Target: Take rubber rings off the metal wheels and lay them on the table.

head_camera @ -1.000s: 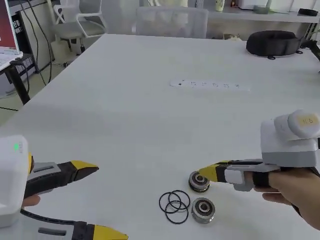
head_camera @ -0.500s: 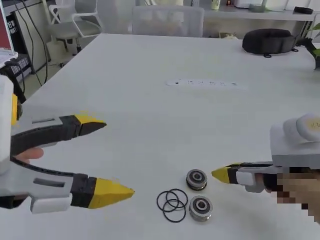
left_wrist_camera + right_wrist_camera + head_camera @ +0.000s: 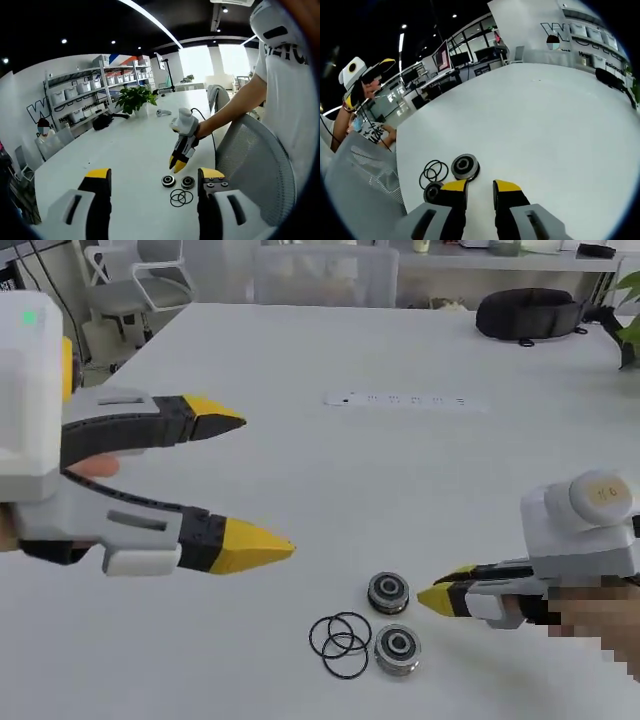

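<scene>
Leftmost, the left gripper point(image 3: 267, 485) is raised over the white table point(image 3: 300, 360), jaws spread wide, holding nothing. The rubber rings point(image 3: 342, 640) lie off to the right of its lower jaw tip, well apart from it, near the table's near edge. They lie flat in an overlapping bunch, none on a wheel. The near wheel point(image 3: 397, 648) touches the bunch's right side; the far wheel point(image 3: 388, 591) sits just beyond it. Both lie flat, hub holes facing up. The right gripper point(image 3: 428, 598) is low, jaws pointing left with a narrow gap between them and nothing gripped, tips just beside the far wheel.
</scene>
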### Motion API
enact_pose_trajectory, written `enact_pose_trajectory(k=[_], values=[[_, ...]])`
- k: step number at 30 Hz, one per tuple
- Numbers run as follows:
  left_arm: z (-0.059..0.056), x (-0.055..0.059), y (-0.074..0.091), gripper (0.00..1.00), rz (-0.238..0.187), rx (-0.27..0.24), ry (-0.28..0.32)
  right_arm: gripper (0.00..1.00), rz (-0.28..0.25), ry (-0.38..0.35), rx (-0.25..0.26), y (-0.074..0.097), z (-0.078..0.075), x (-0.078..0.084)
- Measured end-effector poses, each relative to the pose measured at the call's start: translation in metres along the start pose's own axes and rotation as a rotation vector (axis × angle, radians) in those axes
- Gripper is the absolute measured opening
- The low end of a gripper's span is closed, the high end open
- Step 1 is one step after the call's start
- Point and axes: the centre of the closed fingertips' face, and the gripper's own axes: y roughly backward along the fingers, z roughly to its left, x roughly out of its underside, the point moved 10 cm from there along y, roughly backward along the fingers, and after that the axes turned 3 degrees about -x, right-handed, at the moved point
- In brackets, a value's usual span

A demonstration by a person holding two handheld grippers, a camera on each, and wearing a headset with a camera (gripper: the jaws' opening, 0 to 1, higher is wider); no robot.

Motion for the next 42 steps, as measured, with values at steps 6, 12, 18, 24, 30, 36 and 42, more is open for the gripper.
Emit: enact_pose_trajectory(k=[6,12,18,24,30,36,42], values=[[0.003,-0.011,-0.02,0.65,-0.017,0.036,-0.045,0.21,0.005,0.057,-0.011,-0.003,0.004,-0.001],[0.002,-0.014,-0.045,0.6,-0.016,0.069,-0.062,0.23,0.02,0.092,-0.013,-0.006,0.006,0.0],[-0.01,-0.02,-0.074,0.57,-0.048,0.109,-0.062,0.23,0.033,0.119,-0.01,-0.008,0.007,0.001],[-0.018,-0.016,-0.098,0.48,-0.03,0.129,-0.093,0.23,0.039,0.139,-0.01,-0.009,0.009,0.0],[-0.017,-0.001,-0.116,0.42,0.016,0.16,-0.104,0.23,0.052,0.159,-0.007,-0.01,0.011,0.001],[-0.013,0.023,-0.134,0.34,0.028,0.167,0.016,0.22,0.059,0.17,-0.009,-0.012,0.012,0.001],[-0.008,0.049,-0.144,0.28,0.022,0.101,0.108,0.21,0.058,0.18,-0.008,-0.013,0.013,0.0]])
